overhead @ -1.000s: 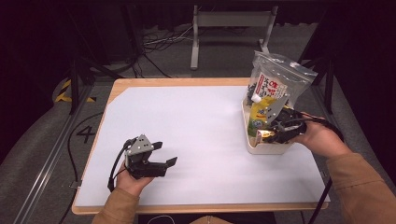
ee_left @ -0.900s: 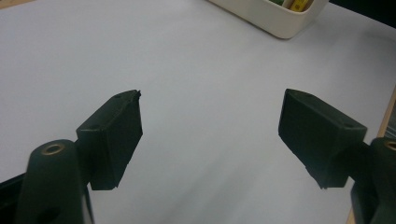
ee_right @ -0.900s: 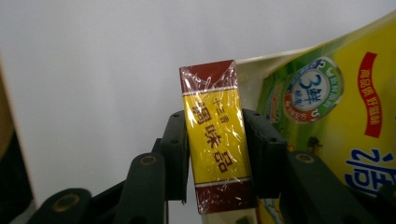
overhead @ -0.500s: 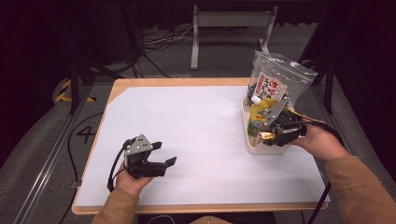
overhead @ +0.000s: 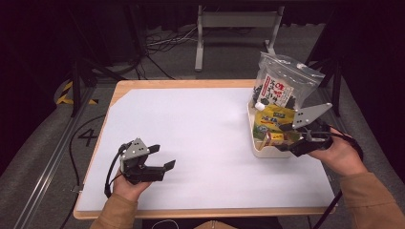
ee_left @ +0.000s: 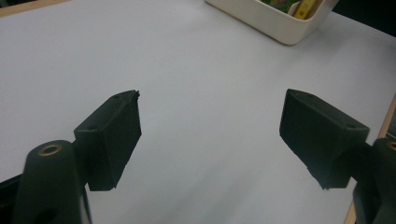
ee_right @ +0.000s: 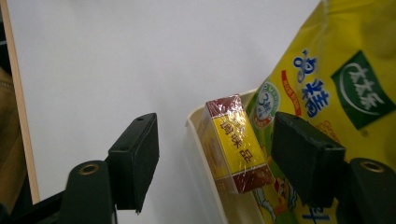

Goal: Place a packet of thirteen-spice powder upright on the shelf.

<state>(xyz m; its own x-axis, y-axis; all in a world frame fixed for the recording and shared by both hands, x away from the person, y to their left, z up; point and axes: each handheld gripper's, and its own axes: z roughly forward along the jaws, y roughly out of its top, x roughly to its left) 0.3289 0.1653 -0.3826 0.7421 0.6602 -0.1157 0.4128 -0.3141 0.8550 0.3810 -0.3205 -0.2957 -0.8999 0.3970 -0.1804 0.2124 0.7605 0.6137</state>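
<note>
Your left hand-held gripper [overhead: 161, 159] rests low, jaws wide apart; your right hand-held gripper [overhead: 286, 138] has just been opening, nothing clamped.

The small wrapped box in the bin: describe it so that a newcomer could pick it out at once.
At the table's right edge stands a cream bin packed with pouches. At its near end, beside the yellow pouch, stands a small box, between the right gripper's open jaws. Unlike the soft pouches, it is rigid, yellow with dark red ends.
</note>
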